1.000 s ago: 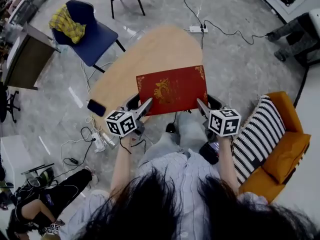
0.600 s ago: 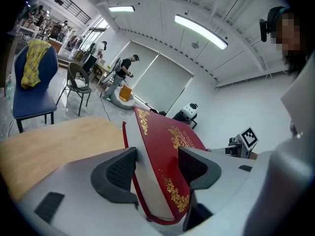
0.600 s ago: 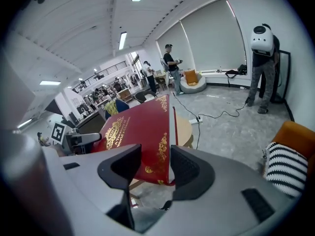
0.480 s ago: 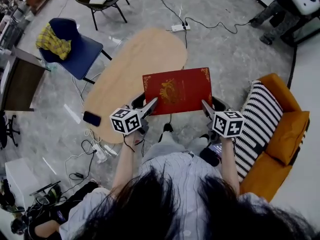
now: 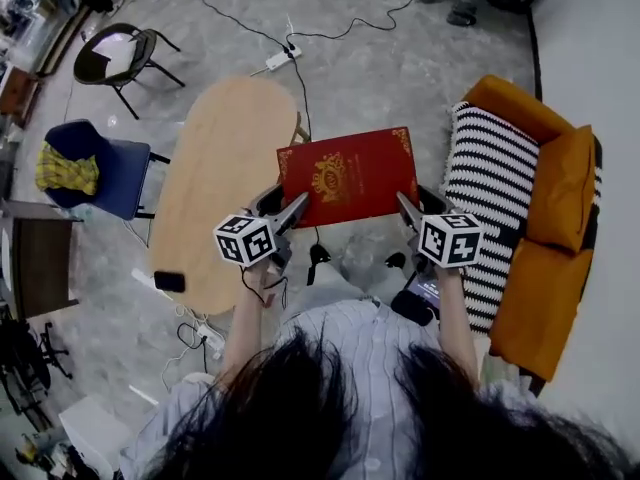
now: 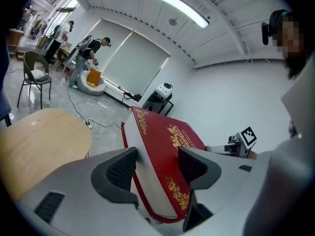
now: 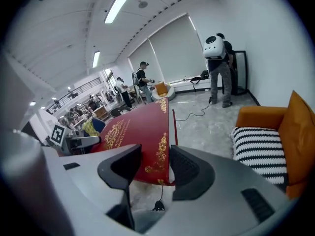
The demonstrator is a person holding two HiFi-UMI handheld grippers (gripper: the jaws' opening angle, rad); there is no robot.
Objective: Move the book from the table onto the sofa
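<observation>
Head view: the red book (image 5: pixel 348 176) is up in the air near the middle of the frame, over the grey floor (image 5: pixel 400 58), between the wooden table (image 5: pixel 220 158) on the left and the orange sofa (image 5: pixel 565 183) on the right. A second ago the table sat in the middle of the frame right under the book, and the sofa was low in the right corner. Now the table has slid to the left, the sofa and its striped pillow (image 5: pixel 490 193) have come up along the right side, and the blue chair (image 5: pixel 115 168) has dropped from the upper left to the middle left. The book no longer hangs over the table, and its right edge is near the pillow but not touching it. Both arms reach forward from the body at the bottom of the frame, side by side, with the marker cubes on top. The left gripper (image 5: pixel 290 211) pinches the book's near left corner, and the right gripper (image 5: pixel 405 208) pinches its near right corner. Left gripper view shows the left gripper (image 6: pixel 157 168) with its jaws pressed on the cover and pages of the book (image 6: pixel 165 144). Right gripper view shows the right gripper (image 7: pixel 155 168) clamped on the book (image 7: pixel 130 129) the same way, with the sofa at the right edge.
</observation>
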